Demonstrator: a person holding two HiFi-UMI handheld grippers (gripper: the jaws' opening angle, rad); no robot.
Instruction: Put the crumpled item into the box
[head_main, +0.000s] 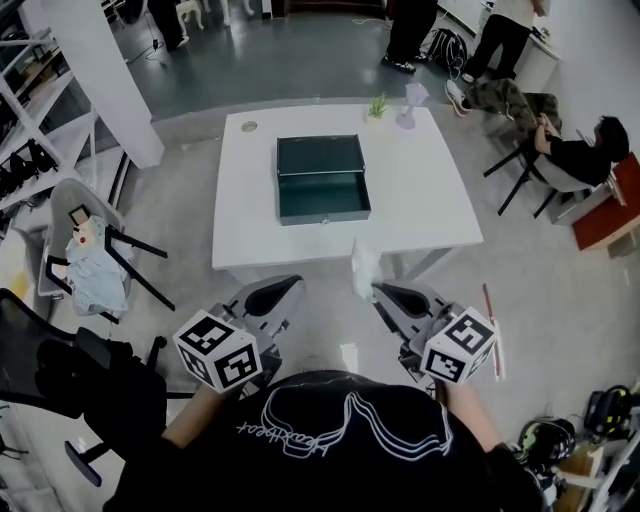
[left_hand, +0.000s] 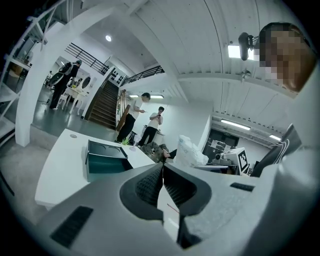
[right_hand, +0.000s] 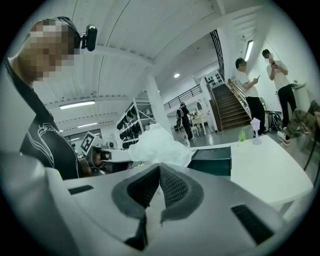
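Observation:
A dark green box (head_main: 322, 180) lies open on the white table (head_main: 430, 215), lid flat toward the far side. A white crumpled item (head_main: 363, 265) hangs in front of the table's near edge, and my right gripper (head_main: 383, 293) is shut on its lower end. In the right gripper view the crumpled item (right_hand: 159, 145) bulges above the closed jaws of the right gripper (right_hand: 159, 168), with the box (right_hand: 212, 160) beyond. My left gripper (head_main: 283, 292) hovers at the same height to the left, shut with nothing in it. The left gripper view shows its left gripper (left_hand: 162, 166), the box (left_hand: 104, 159) and the crumpled item (left_hand: 190, 150).
A small potted plant (head_main: 378, 106) and a pale cup-like thing (head_main: 407, 108) stand at the table's far edge. A chair with cloth on it (head_main: 85, 250) stands at the left. A person sits at the right (head_main: 575, 150); others stand behind the table.

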